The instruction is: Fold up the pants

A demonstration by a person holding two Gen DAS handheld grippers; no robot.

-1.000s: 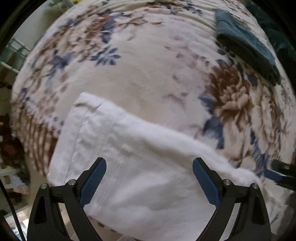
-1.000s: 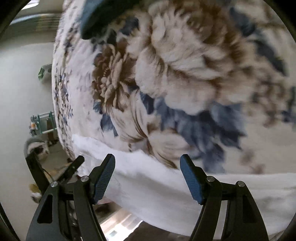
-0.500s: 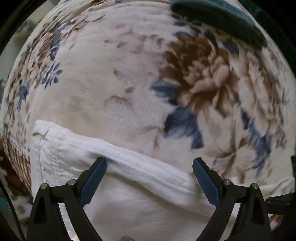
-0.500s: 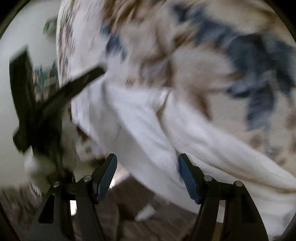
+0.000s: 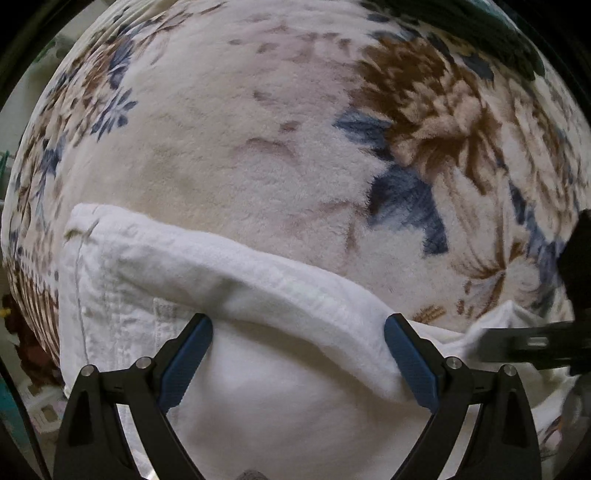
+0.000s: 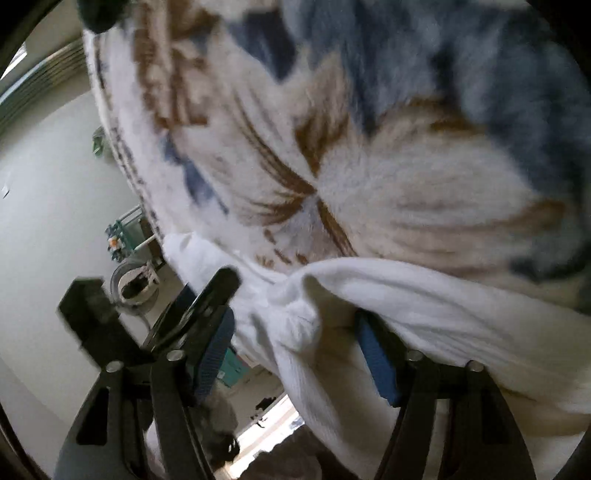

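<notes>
White pants lie across the near edge of a bed with a floral fleece blanket. Their folded upper edge runs from upper left to lower right. My left gripper is open, its blue pads straddling that edge with cloth between them. My right gripper is open over a bunched corner of the pants, cloth draped on its right pad. The right gripper also shows at the right edge of the left wrist view, and the left gripper shows in the right wrist view.
A dark teal folded garment lies at the far right of the blanket. The bed edge drops to a floor with a teal bin and a shelf rack against the pale wall.
Both grippers have come down and in close to the pants' edge. The right gripper has swung back over the bunched corner. Both stay open.
</notes>
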